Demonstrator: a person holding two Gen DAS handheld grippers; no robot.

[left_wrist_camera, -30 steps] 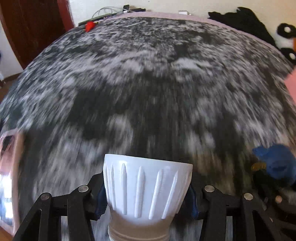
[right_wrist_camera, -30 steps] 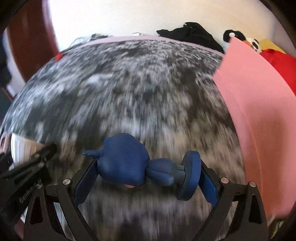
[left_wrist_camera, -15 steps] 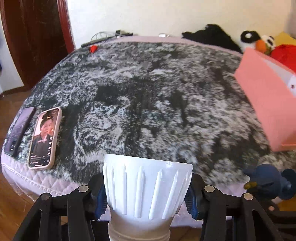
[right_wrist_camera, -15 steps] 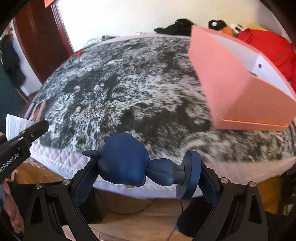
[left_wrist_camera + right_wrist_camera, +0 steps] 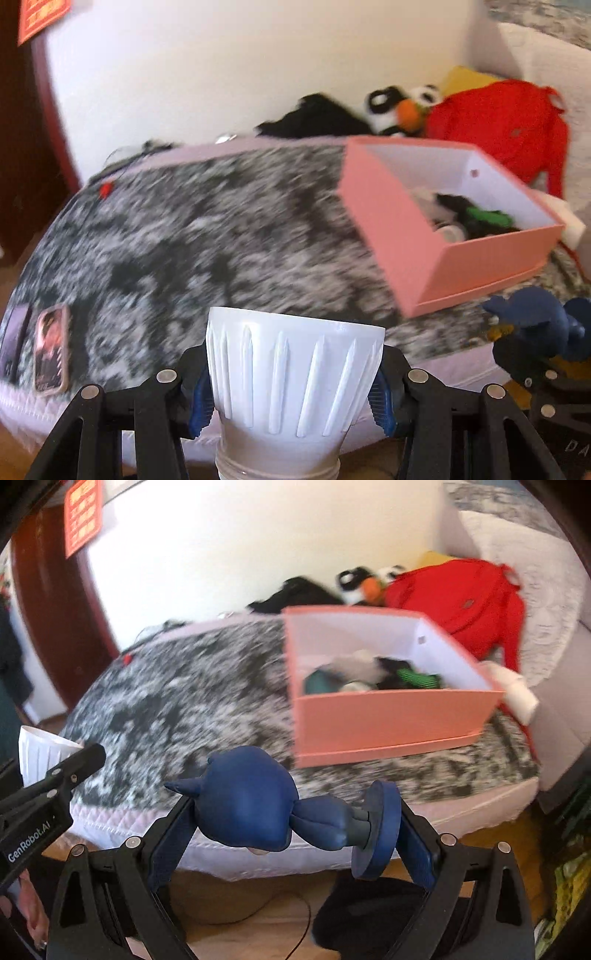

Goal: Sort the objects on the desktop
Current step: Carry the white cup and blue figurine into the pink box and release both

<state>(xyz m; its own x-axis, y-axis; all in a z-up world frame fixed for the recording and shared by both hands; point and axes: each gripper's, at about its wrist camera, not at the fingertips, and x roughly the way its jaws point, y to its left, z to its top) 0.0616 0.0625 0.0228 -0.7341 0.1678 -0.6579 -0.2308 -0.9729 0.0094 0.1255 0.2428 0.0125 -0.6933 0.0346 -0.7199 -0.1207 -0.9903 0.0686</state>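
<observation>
Currently:
L gripper (image 5: 291, 391): level, off the bed's near edge, fingers clamped on white ribbed bulb (image 5: 293, 373), wide end fwd.
R gripper (image 5: 295, 834): level, also off the near edge, beside L; fingers squeezing blue figurine (image 5: 255, 808) sideways, head on left pad, round base on right pad.
Pink box (image 5: 391, 716): open-top, on bed (image 5: 184, 701) twd right edge, mixed items inside, blurred.
Phones (image 5: 50, 349): 2, near-left corner of bed.
Red bag (image 5: 461, 598): behind box.
</observation>
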